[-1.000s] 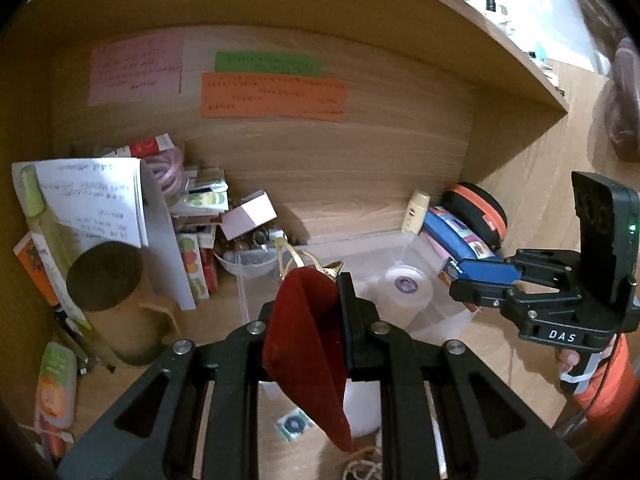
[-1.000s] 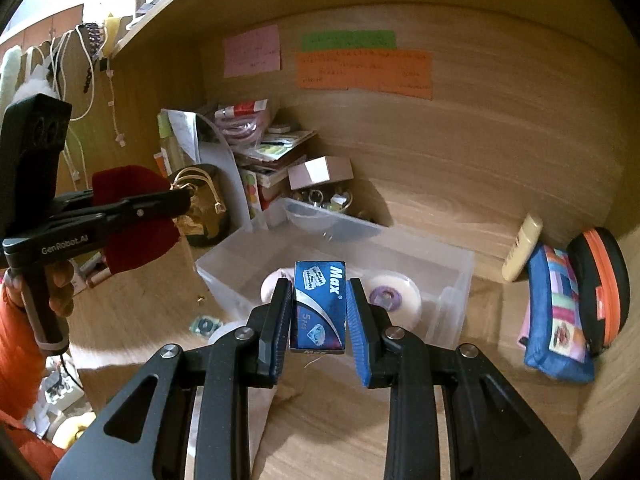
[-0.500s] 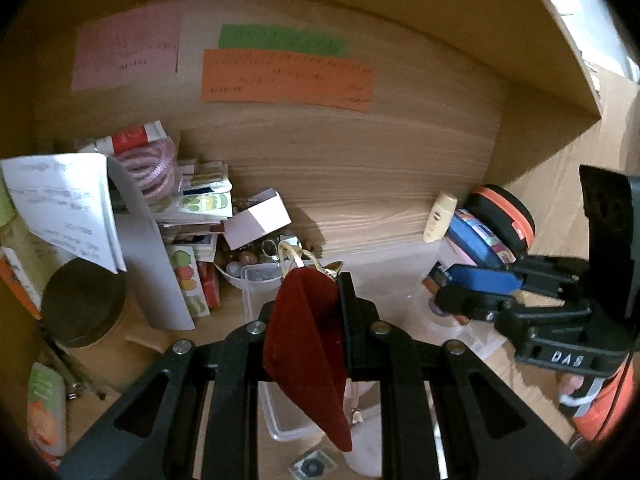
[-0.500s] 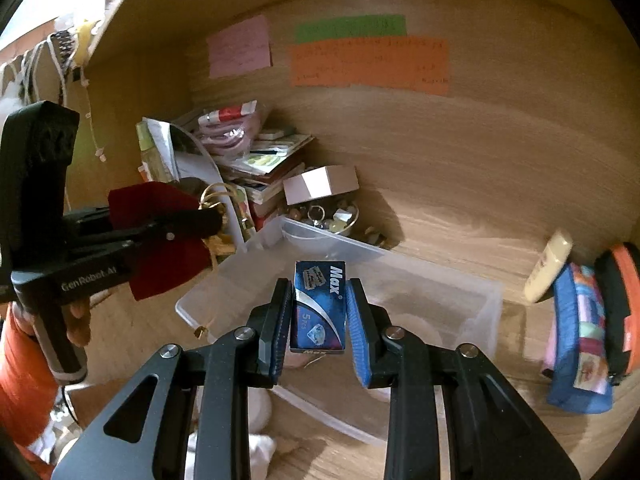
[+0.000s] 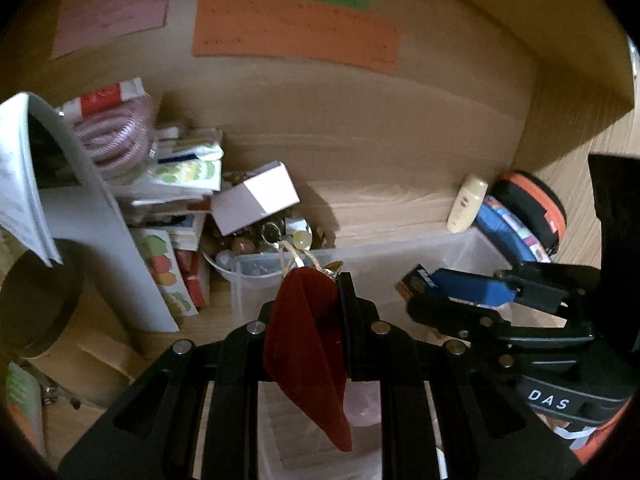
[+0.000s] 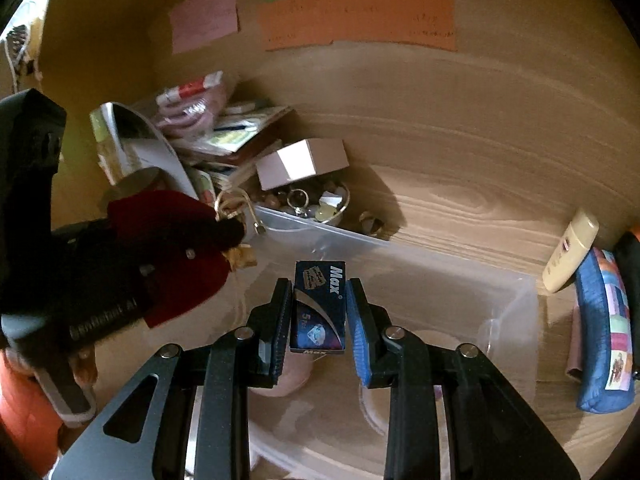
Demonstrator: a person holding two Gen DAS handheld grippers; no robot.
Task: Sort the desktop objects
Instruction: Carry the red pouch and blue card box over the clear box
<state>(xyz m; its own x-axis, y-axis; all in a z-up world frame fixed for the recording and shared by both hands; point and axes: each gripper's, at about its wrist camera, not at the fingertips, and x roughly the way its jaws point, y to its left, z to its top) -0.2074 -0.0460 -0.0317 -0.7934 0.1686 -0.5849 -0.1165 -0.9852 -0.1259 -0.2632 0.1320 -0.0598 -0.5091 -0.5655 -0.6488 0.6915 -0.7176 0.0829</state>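
Cluttered wooden desk alcove: left gripper (image 5: pixel 320 320) clamps a red pouch (image 5: pixel 308 344), right gripper (image 6: pixel 318 312) pinches a blue Max box (image 6: pixel 319 308), both above the clear bin (image 6: pixel 516 304) ahead; the pouch's dangling cord could snag its rim

Dark red velvet pouch (image 5: pixel 308 344) and upright blue "Max" box (image 6: pixel 319 306) hang over clear bin (image 6: pixel 516 312).
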